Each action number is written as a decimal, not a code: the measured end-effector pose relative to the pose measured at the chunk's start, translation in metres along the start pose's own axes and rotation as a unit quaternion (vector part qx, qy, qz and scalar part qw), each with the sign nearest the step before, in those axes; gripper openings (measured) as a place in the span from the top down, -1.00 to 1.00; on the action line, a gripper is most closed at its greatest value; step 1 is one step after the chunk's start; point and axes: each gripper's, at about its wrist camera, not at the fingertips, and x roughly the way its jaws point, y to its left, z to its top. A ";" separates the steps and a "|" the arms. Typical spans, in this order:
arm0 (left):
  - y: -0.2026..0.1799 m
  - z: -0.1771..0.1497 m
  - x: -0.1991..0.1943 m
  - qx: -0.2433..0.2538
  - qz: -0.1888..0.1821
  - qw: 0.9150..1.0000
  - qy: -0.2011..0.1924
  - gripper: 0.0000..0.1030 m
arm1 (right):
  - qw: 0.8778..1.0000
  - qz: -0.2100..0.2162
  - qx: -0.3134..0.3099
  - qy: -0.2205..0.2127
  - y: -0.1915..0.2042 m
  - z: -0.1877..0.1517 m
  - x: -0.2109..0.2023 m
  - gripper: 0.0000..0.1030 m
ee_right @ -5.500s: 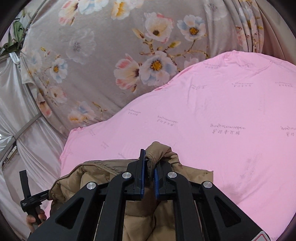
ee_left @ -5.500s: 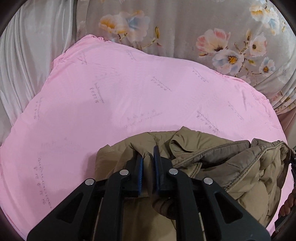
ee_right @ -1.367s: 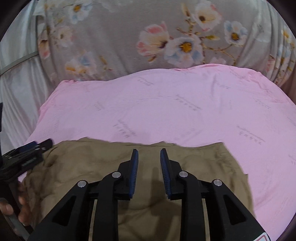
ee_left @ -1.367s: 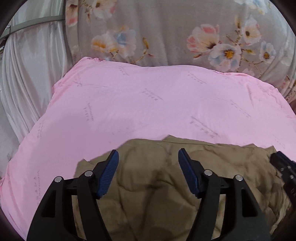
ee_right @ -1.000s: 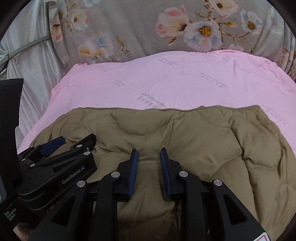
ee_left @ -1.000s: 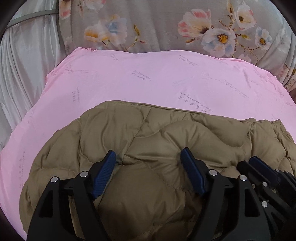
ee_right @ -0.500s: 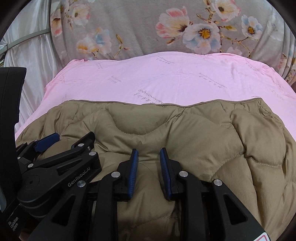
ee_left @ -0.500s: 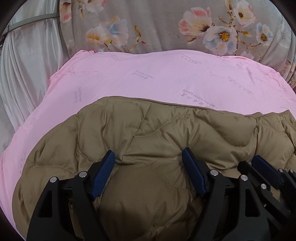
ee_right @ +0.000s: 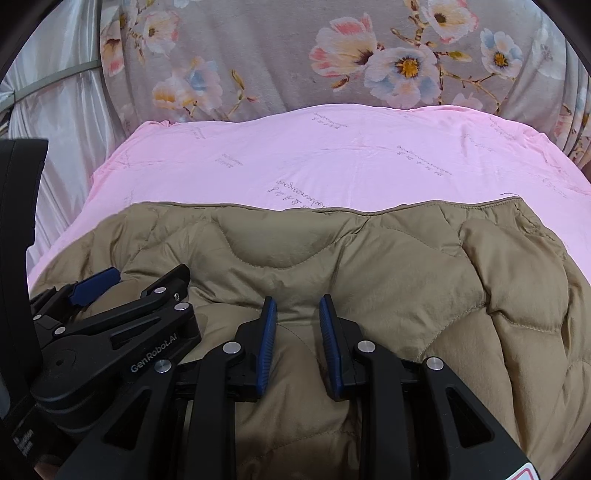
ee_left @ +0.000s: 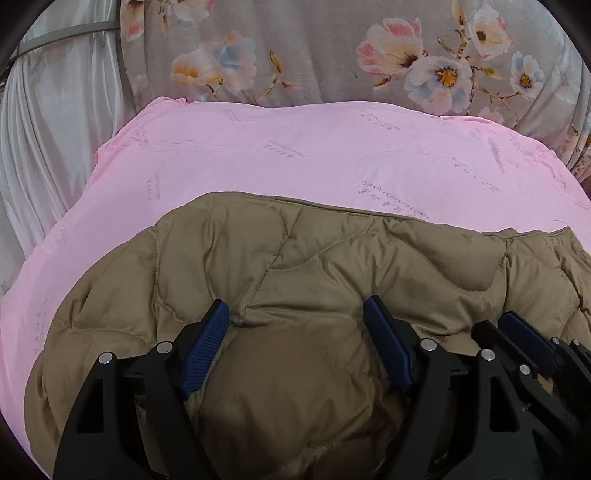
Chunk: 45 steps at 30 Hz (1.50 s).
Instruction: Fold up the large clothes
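A khaki quilted jacket [ee_left: 332,266] lies spread flat on the pink sheet [ee_left: 295,155], its straight hem [ee_right: 332,210] turned to the far side. My left gripper [ee_left: 297,308] hovers over the jacket's near part with its jaws wide open and nothing pinched. Just to its right, my right gripper [ee_right: 297,301] stands over the same cloth with a narrow gap between its blue pads [ee_right: 267,332], and no fabric is caught. Each gripper shows in the other's view: the right gripper [ee_left: 496,326] at lower right, the left gripper [ee_right: 144,277] at lower left.
Behind the pink sheet [ee_right: 351,158] hangs a grey floral cloth [ee_left: 332,48]. White satin drapes [ee_left: 48,140] with a grey bar [ee_left: 74,33] close off the left side. Bare sheet lies beyond the jacket and to its left.
Earlier both grippers were shut on the bunched jacket; they have let go and it now lies spread out. Over the last second the views barely shifted.
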 end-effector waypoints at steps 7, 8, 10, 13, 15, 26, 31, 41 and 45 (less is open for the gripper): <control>0.020 -0.042 -0.066 0.002 -0.021 0.999 -0.038 -0.53 | 1.000 0.021 -0.011 -0.014 0.014 -0.039 -0.055 0.39; 0.021 -0.049 -0.065 0.002 -0.024 0.999 -0.029 -0.53 | 1.000 0.018 -0.014 -0.012 0.016 -0.044 -0.054 0.39; 0.020 -0.061 -0.058 0.001 -0.020 1.000 -0.019 -0.55 | 1.000 0.013 -0.018 -0.011 0.018 -0.051 -0.051 0.39; 0.018 -0.063 -0.056 0.003 -0.014 1.000 -0.017 -0.58 | 1.000 0.018 -0.011 -0.002 0.016 -0.051 -0.045 0.39; 0.019 -0.063 -0.055 0.003 -0.015 1.000 -0.016 -0.58 | 1.000 0.025 -0.003 0.003 0.013 -0.052 -0.044 0.39; 0.160 -0.085 -0.112 -0.166 -0.052 0.985 0.016 -0.76 | 0.999 0.032 0.003 0.006 0.032 0.003 -0.038 0.39; 0.211 -0.102 -0.080 -0.274 -0.067 0.957 0.071 -0.77 | 0.999 0.017 -0.001 0.033 0.039 0.018 -0.002 0.39; 0.183 -0.077 -0.040 -0.284 -0.171 0.940 0.081 -0.65 | 0.999 0.001 -0.014 0.034 0.041 0.007 0.018 0.36; 0.170 -0.054 -0.060 -0.246 -0.175 0.951 0.057 0.41 | 0.999 0.003 -0.013 0.034 0.039 0.007 0.021 0.35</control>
